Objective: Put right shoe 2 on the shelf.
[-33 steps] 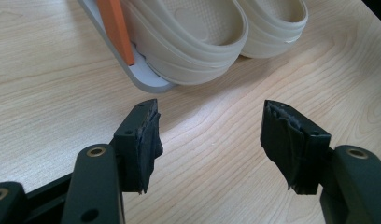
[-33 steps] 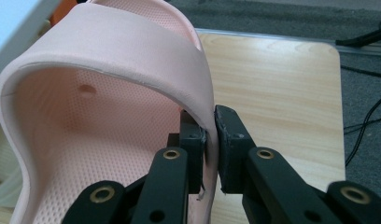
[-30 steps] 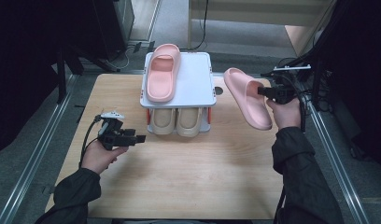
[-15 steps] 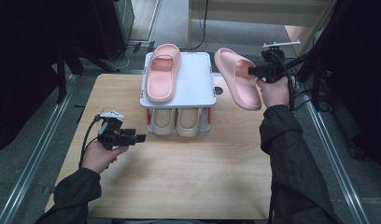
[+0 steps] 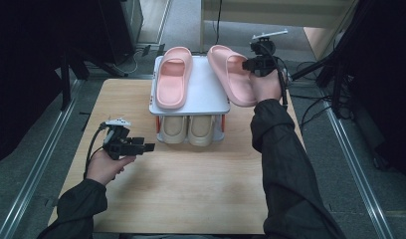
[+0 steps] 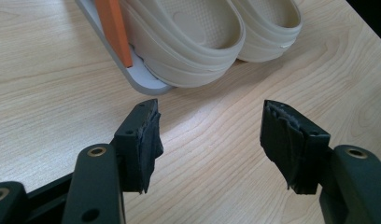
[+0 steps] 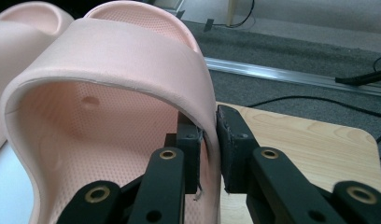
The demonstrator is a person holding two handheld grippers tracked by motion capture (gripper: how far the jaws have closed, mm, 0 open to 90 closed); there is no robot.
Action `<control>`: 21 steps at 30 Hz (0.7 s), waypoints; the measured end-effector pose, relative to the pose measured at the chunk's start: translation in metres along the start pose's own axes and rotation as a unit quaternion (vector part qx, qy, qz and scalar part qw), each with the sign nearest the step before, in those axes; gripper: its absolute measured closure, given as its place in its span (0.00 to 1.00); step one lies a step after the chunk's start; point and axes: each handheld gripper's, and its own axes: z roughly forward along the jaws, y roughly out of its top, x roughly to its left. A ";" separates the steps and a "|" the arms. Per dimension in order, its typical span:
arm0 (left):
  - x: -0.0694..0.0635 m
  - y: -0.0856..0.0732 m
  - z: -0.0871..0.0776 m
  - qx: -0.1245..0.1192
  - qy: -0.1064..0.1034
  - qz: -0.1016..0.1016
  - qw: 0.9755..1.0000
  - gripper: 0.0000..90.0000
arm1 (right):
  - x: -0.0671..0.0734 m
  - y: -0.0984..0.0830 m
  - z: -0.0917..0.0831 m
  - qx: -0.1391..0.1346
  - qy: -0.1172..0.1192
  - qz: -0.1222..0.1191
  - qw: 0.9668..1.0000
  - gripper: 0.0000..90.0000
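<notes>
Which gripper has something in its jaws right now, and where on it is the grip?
The right gripper pinches the pink slipper by the side edge of its strap. The left gripper holds nothing.

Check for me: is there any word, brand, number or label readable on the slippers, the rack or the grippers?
None can be read.
Held pink slipper: plain strap and dimpled footbed, no marking.
Pink slipper on the rack top: no marking.
Beige slippers: textured soles, no lettering.
White rack: blank.
Left gripper and right gripper: no labels.
</notes>
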 end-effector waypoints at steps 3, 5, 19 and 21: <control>0.000 0.000 0.000 0.000 -0.001 0.001 1.000 0.42 | 0.010 0.001 0.009 0.007 -0.003 -0.006 1.000 0.90; 0.000 0.000 0.000 0.000 -0.002 0.001 1.000 0.42 | 0.015 0.002 0.014 0.009 -0.007 -0.011 1.000 0.90; 0.002 0.000 -0.002 -0.003 -0.002 0.000 1.000 0.42 | 0.045 0.003 0.029 0.014 0.005 -0.020 1.000 0.81; 0.003 0.000 -0.002 -0.002 -0.001 0.001 1.000 0.42 | 0.048 0.002 0.028 0.011 0.008 -0.025 1.000 0.80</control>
